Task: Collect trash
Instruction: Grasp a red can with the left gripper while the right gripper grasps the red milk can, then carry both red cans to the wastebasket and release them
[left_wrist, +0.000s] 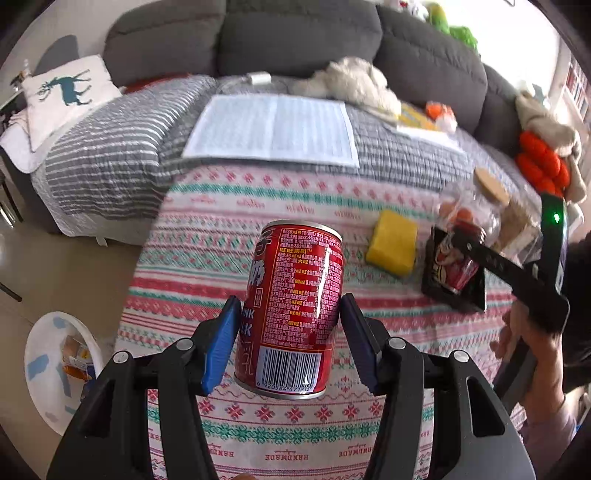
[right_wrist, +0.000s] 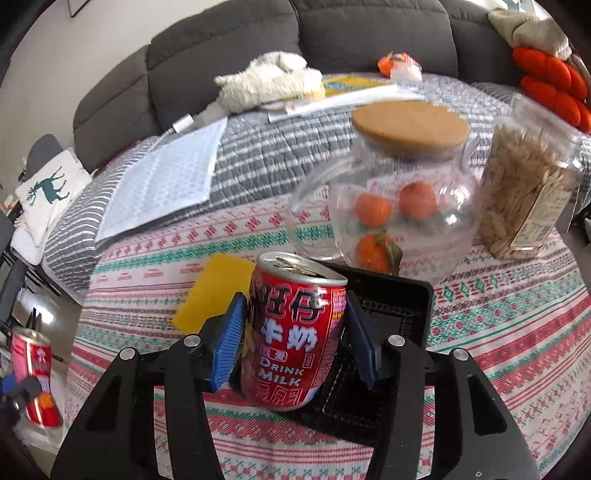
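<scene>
My left gripper (left_wrist: 290, 306) is shut on a red milk-drink can (left_wrist: 295, 288), held tilted in the air over the patterned tablecloth (left_wrist: 258, 417). In the right wrist view that can (right_wrist: 33, 369) shows at the far left, off the table's edge. My right gripper (right_wrist: 295, 325) is shut on a second red can (right_wrist: 295, 339), opened at the top, which stands on a black tray (right_wrist: 399, 302). The left wrist view shows this pair too: right gripper (left_wrist: 461, 258), second can (left_wrist: 454, 269), with a hand (left_wrist: 524, 332) on the handle. A white trash bin (left_wrist: 40, 332) holding wrappers stands on the floor at lower left.
A yellow sponge (right_wrist: 214, 288) lies left of the tray. Behind it stand a cork-lidded glass jar with oranges (right_wrist: 402, 199) and a jar of seeds (right_wrist: 524, 199). A grey sofa (left_wrist: 295, 37) with a striped blanket, papers (left_wrist: 273, 125) and soft toys borders the table.
</scene>
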